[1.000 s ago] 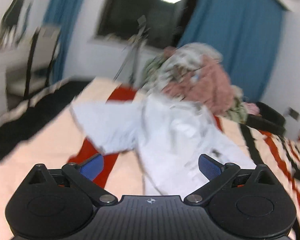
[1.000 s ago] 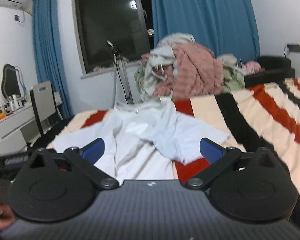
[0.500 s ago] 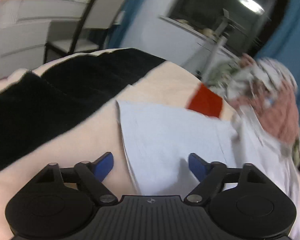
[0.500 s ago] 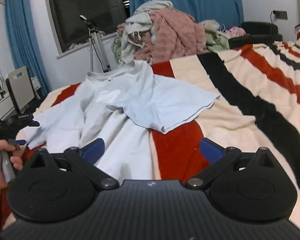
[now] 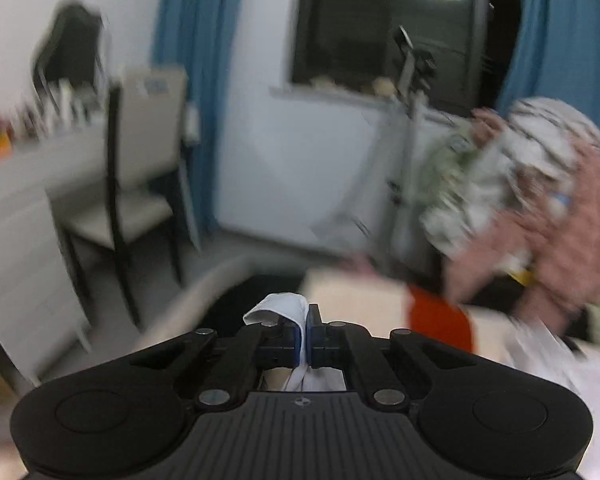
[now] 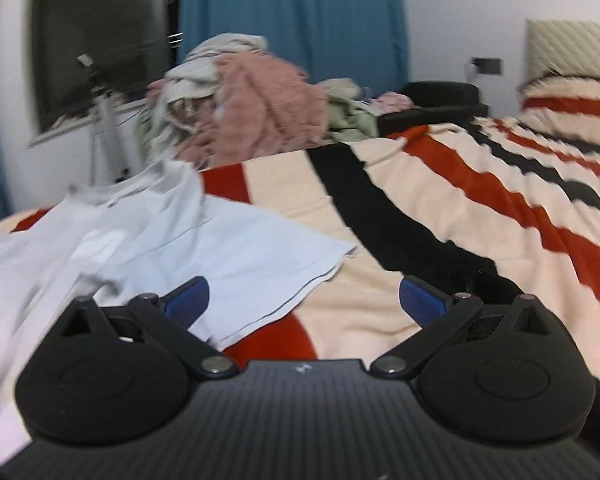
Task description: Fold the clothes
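Clamping shut since a moment ago, left gripper [image 5: 304,330] now pinches the white t-shirt [image 6: 172,236] sleeve edge; right gripper [image 6: 304,294] fingers apart near the bed [image 6: 420,216], fold starting.

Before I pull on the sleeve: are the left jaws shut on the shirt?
Shut. The left gripper has its blue pads pressed together on a fold of the white shirt, which sticks up between them.

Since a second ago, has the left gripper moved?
Yes. The left gripper was open over the white shirt on the bed; now it is shut on a shirt edge and tilted up, facing the chair and window.
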### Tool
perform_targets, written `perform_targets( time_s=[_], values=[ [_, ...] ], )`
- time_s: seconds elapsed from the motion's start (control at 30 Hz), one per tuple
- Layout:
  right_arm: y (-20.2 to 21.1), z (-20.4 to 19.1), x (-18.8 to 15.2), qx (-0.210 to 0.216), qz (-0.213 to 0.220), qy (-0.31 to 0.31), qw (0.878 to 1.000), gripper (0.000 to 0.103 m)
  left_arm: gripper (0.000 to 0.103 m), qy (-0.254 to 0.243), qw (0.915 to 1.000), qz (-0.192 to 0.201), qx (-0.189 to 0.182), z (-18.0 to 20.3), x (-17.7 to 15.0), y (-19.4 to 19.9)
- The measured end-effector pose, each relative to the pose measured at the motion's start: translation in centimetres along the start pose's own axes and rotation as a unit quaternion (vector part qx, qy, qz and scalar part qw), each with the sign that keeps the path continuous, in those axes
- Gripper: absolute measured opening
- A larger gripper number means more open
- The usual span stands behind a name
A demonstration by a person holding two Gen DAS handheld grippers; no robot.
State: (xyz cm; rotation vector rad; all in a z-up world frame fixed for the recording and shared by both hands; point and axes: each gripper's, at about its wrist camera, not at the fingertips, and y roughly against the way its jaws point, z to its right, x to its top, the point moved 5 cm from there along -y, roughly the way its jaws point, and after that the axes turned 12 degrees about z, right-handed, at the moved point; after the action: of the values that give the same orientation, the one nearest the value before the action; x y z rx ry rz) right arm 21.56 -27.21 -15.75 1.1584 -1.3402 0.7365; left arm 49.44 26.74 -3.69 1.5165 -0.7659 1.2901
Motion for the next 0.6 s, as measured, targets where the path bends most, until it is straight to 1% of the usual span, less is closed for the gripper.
perform_targets(
  time_s=[0.03, 0.07, 0.13, 0.17, 0.2, 0.23, 0.27, 0.3, 0.33, 0.4, 0.5, 0.53, 0.6],
  values=[
    [-0.3, -0.1, -0.1, -0.004, -0.003, 0.002, 1.000, 0.103, 0.003, -0.009, 0.9998, 0.009, 0.017, -0.1, 0.8, -1.3],
    [-0.5, -0.5, -0.3, -0.005, -0.003, 0.011, 1.000, 0.103, 0.003, -0.016, 0.9994, 0.007, 0.030, -0.1, 1.0, -2.7],
    [-0.8, -1.2, -0.5, -0.001, -0.003, 0.032, 0.999, 0.103, 0.004, -0.026, 0.9984, -0.024, 0.045, 0.1, -0.2, -5.4],
    [-1.0, -1.7, -0.6, 0.004, -0.003, 0.043, 0.999, 0.103, 0.008, -0.019, 0.9981, -0.041, 0.041, 0.3, -1.1, -6.2],
    [-1.1, -2.3, -0.7, 0.010, 0.000, 0.054, 0.998, 0.103, 0.014, -0.004, 0.9981, -0.052, 0.032, 0.2, -2.1, -6.7],
    [-1.2, -2.7, -0.8, 0.017, 0.004, 0.062, 0.998, 0.103, 0.026, 0.005, 0.9982, -0.053, 0.029, 0.2, -2.8, -6.8],
    [-1.1, -3.0, -0.8, 0.023, 0.007, 0.066, 0.998, 0.103, 0.049, 0.009, 0.9978, -0.055, 0.035, 0.1, -3.4, -6.7],
    [-1.1, -3.4, -0.8, 0.029, 0.010, 0.071, 0.997, 0.103, 0.055, 0.007, 0.9974, -0.061, 0.038, 0.1, -3.9, -6.4],
    [-1.1, -3.8, -0.8, 0.035, 0.012, 0.075, 0.997, 0.103, 0.056, 0.007, 0.9973, -0.066, 0.033, 0.2, -4.2, -5.9],
    [-1.1, -4.0, -0.8, 0.045, 0.010, 0.070, 0.996, 0.103, 0.057, 0.010, 0.9966, -0.081, 0.014, -0.1, -4.8, -4.1],
    [-0.7, -4.2, -0.6, 0.059, 0.009, 0.058, 0.997, 0.103, 0.060, 0.009, 0.9928, -0.111, -0.044, -2.1, -6.7, 2.2],
    [-0.4, -4.2, -0.5, 0.062, 0.011, 0.056, 0.996, 0.103, 0.061, 0.012, 0.9908, -0.124, -0.053, -2.9, -7.4, 4.7],
    [0.1, -4.1, -0.2, 0.065, 0.015, 0.052, 0.996, 0.103, 0.061, 0.026, 0.9857, -0.146, -0.080, -4.2, -9.0, 10.4]
  ],
)
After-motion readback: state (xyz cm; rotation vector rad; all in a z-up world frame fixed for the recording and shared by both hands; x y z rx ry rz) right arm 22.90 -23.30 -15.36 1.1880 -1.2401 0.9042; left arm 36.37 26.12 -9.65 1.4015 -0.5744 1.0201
